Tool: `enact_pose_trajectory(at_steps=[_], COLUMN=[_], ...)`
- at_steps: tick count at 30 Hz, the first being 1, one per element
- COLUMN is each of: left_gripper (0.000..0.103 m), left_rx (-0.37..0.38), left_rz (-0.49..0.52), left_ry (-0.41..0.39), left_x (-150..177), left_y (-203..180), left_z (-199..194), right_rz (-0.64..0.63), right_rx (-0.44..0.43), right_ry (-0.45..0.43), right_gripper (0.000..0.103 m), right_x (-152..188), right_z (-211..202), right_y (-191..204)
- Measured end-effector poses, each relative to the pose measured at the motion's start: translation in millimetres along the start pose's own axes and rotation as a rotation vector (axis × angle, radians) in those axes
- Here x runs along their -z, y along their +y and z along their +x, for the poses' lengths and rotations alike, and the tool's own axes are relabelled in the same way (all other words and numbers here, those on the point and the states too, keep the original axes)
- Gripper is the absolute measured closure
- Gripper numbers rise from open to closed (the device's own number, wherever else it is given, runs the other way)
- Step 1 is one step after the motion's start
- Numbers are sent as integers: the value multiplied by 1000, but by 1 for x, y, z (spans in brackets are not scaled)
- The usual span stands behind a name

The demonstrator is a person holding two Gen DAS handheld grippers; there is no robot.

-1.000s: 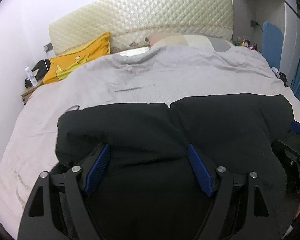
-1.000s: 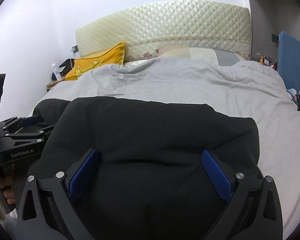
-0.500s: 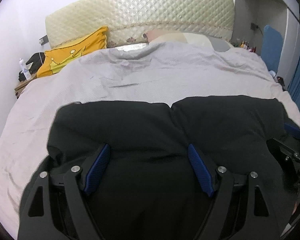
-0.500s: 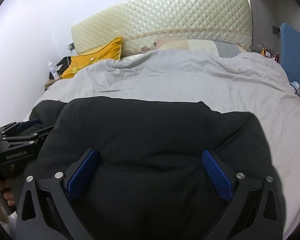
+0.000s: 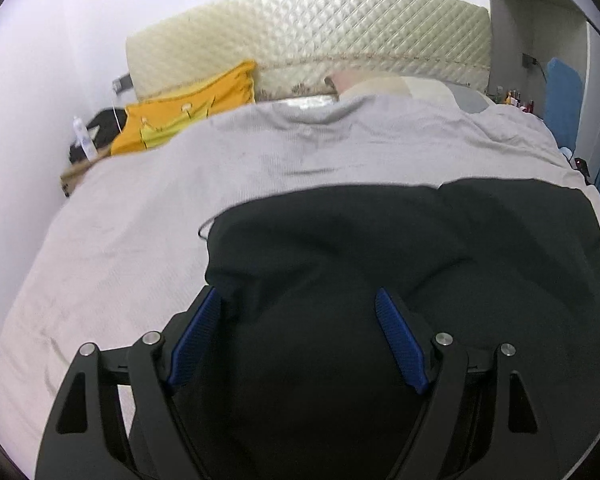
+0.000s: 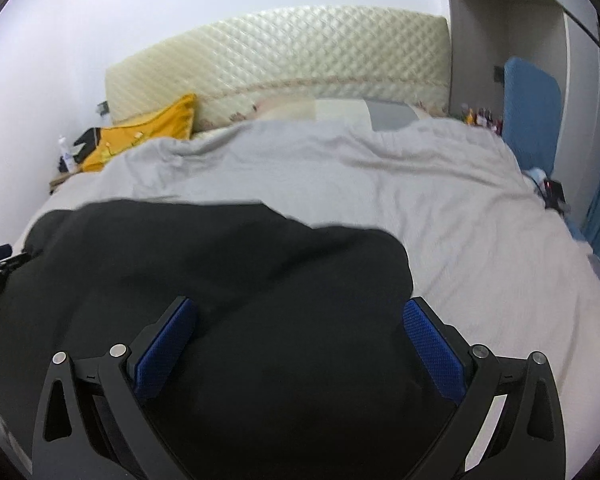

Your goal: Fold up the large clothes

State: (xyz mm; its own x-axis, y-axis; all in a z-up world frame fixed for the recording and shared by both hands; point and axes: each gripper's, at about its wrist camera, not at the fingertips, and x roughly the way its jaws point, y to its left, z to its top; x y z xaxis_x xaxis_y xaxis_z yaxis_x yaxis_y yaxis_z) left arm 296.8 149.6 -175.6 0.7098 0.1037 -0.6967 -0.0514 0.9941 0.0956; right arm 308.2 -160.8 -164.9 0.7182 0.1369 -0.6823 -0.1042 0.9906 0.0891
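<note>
Garment: a large black garment [image 5: 380, 264] lies spread on the near half of the bed, from about 9 to 3 o'clock in both wrist views.
Left gripper [image 5: 298, 340]: jaws wide apart at 6 o'clock, blue pads [image 5: 400, 344] on either side of a black fold; whether they press on it cannot be told.
Right gripper [image 6: 300, 344]: jaws spread wide, black cloth between them, grip equally unclear.
Bed: grey cover [image 6: 420, 200] wrinkled toward 12 o'clock.
Headboard [image 5: 320, 36]: cream, quilted, at 12 o'clock.
Cushion: yellow cushion [image 5: 188, 116] at 10 o'clock.
</note>
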Motion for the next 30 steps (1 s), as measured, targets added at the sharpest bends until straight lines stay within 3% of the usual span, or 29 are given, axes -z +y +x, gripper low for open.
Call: enact_pose_trajectory(at_steps=[11,18,23,26,30], left_gripper=[21,17,13,1,0], left_rx=[9,49,68,80,152], left_rz=[13,-61,-102,-121,-152], left_ry=[21,61,13,-38,-110], left_x=[12,11,1,-7,-13], left_y=[-9,-2,-7,-9,-7], left_z=[17,-3,-60,-103,-162], right_rz=[15,97,121,126,124], right_rx=[28,29,11,-5,-21], right_ry=[20,12,-54,-115,-188], right_gripper=[0,0,0,0,0], right_x=[14,3,-19,-32,-44], right_z=[11,-29,-78,-123,-184], right_y=[0,-8,-1,9,24])
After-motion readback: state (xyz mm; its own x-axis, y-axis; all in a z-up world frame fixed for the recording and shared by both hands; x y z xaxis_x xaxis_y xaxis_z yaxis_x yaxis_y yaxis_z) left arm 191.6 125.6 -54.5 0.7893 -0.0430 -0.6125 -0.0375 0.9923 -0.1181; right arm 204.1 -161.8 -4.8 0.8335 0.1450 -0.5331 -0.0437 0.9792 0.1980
